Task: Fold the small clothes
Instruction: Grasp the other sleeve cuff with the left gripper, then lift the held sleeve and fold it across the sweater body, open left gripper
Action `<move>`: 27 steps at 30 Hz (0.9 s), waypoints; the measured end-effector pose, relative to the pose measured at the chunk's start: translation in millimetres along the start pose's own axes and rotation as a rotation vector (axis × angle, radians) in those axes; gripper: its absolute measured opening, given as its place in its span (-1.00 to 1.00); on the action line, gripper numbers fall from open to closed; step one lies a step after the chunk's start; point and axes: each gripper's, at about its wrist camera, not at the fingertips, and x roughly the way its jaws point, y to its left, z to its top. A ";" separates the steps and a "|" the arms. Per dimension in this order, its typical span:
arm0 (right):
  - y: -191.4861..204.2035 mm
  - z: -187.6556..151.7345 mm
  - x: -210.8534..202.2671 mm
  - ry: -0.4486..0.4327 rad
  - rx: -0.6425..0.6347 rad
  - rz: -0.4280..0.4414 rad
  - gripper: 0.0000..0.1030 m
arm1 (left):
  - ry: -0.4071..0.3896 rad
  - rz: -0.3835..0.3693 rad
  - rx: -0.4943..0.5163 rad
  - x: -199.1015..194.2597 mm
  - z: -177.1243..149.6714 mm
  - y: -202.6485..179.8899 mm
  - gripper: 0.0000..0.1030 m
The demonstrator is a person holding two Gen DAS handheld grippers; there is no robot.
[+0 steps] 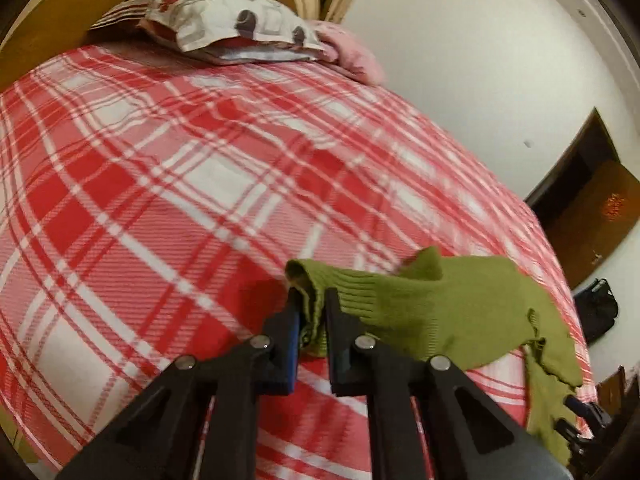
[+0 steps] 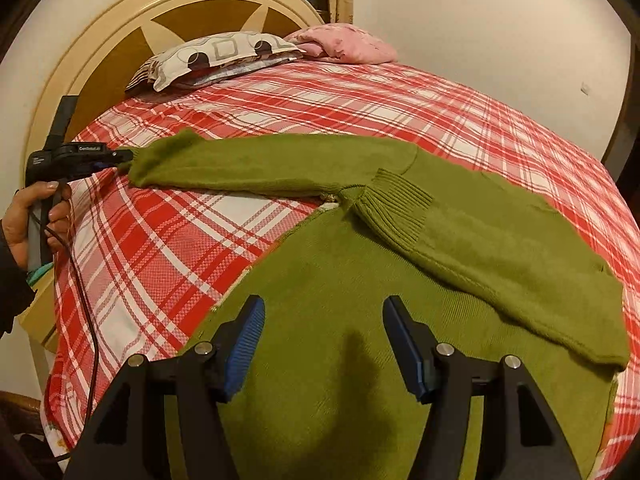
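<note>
A green knitted sweater [image 2: 320, 360] lies spread on the red plaid bed cover [image 2: 168, 240]. One sleeve [image 2: 260, 168] stretches out to the left, and the other [image 2: 500, 256] is folded across the body, its ribbed cuff near the middle. My left gripper [image 1: 314, 304] is shut on the ribbed cuff [image 1: 344, 280] of the left sleeve. In the right wrist view the left gripper [image 2: 120, 158] pinches that sleeve's end at the far left. My right gripper [image 2: 324, 320] hovers open over the sweater's body, nothing between its blue pads [image 2: 244, 344].
Two pillows, a patterned one [image 2: 216, 56] and a pink one [image 2: 344, 44], lie against the round headboard [image 2: 120, 28]. A person's hand [image 2: 28, 216] holds the left gripper, with a black cable [image 2: 88, 308] hanging down. The white wall [image 1: 480, 60] and a dark doorway [image 1: 588, 200] are on the right.
</note>
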 end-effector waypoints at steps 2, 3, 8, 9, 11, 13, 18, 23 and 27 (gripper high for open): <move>-2.7 -2.2 -1.1 -0.001 0.016 -0.006 0.21 | -0.016 -0.021 0.012 -7.4 2.0 -6.5 -0.78; -4.5 -3.1 -2.0 -0.003 0.026 -0.008 0.21 | -0.026 -0.029 0.012 -11.9 3.7 -9.7 -0.78; -13.0 -4.8 -5.0 -0.007 0.069 -0.016 0.21 | -0.044 -0.034 -0.010 -19.8 9.0 -11.5 -0.80; -14.2 -5.1 -6.4 -0.012 0.076 -0.015 0.21 | -0.044 -0.041 -0.022 -20.9 9.4 -9.8 -0.80; -17.1 -5.5 -9.9 -0.023 0.092 -0.013 0.21 | -0.055 -0.047 -0.045 -25.3 9.6 -6.4 -0.81; -18.3 -6.4 -11.4 -0.026 0.101 -0.012 0.21 | -0.062 -0.025 -0.033 -26.4 8.7 -5.4 -0.81; -16.7 -7.9 -11.2 -0.028 0.108 -0.018 0.21 | -0.023 0.105 -0.002 -0.7 0.5 4.4 -0.44; -13.3 -8.8 -12.9 -0.032 0.092 -0.031 0.21 | -0.032 0.086 -0.005 9.8 -6.1 9.4 -0.11; -11.0 -8.6 -12.6 -0.032 0.093 -0.032 0.21 | -0.015 0.047 0.003 12.4 -3.4 12.8 -0.84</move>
